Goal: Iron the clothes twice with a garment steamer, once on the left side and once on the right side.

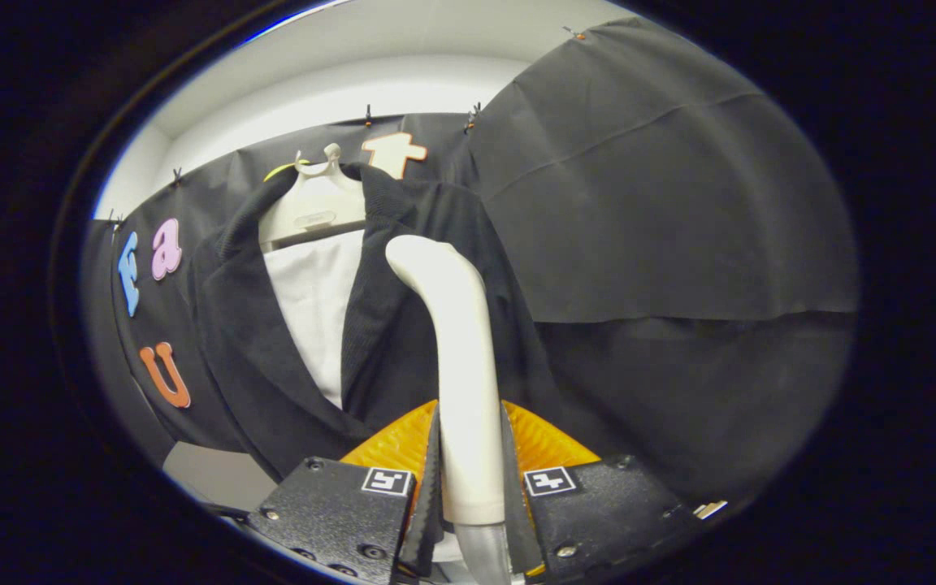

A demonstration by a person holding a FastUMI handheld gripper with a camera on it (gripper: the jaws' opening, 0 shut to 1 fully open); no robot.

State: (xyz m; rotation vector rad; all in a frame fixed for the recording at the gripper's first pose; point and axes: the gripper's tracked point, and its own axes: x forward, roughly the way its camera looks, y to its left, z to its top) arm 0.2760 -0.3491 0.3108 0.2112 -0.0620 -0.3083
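Note:
A white garment steamer (456, 341) stands upright between my fingers, and my gripper (470, 455) is shut on its handle. Its curved head reaches up against the right front panel of a dark jacket (403, 325). The jacket hangs on a white hanger (315, 207) hooked on the booth's back wall, with a white shirt (318, 309) showing inside the open collar. The steamer's head hides part of the right lapel. A grey hose end shows below the handle, between the finger bases.
Black cloth wall (663, 203) hangs behind and to the right of the jacket. A pale surface (208, 475) lies below the jacket's left hem. The white ceiling (370, 65) runs above the cloth.

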